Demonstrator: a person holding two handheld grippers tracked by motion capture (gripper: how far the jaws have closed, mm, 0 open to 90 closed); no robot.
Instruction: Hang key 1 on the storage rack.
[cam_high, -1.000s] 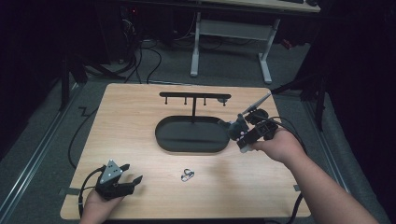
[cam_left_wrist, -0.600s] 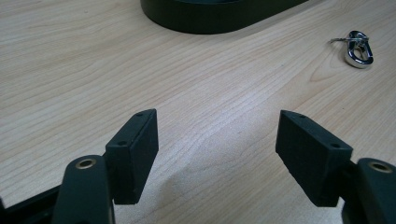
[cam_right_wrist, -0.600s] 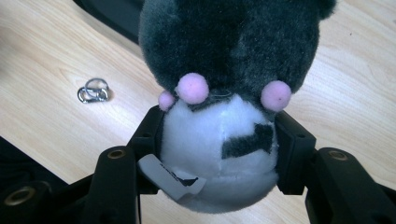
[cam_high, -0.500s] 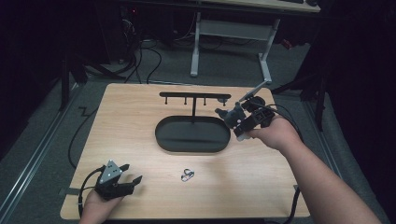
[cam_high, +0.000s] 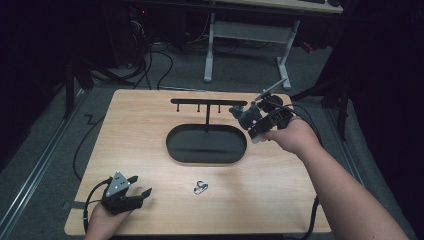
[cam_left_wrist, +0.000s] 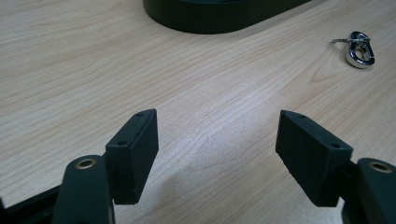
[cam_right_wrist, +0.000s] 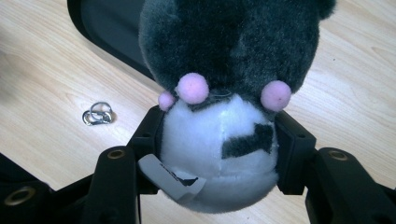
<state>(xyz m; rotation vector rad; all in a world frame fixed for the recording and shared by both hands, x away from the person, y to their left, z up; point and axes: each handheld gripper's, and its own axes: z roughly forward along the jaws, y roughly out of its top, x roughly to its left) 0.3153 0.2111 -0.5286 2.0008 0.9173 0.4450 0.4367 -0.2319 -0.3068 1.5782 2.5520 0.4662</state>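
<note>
My right gripper (cam_high: 250, 119) is held in the air right of the black hook stand (cam_high: 206, 104), shut on a small grey and white plush toy (cam_high: 246, 115). In the right gripper view the plush toy (cam_right_wrist: 224, 93) sits squeezed between both jaws, pink pompoms showing, a grey tag at its base. A silver key ring clip (cam_high: 201, 187) lies on the table in front of the stand's oval base (cam_high: 206, 145); the clip (cam_right_wrist: 97, 113) (cam_left_wrist: 358, 48) also appears in both gripper views. My left gripper (cam_high: 134, 189) rests open near the front left corner, nothing between its jaws.
The wooden table (cam_high: 150, 130) ends close behind the stand. Cables trail off its left and right edges. A white desk frame (cam_high: 245, 45) stands on the floor beyond.
My right gripper has carried the plush toy up and back, from beside the oval base toward the stand's right end. The left gripper has stayed put.
</note>
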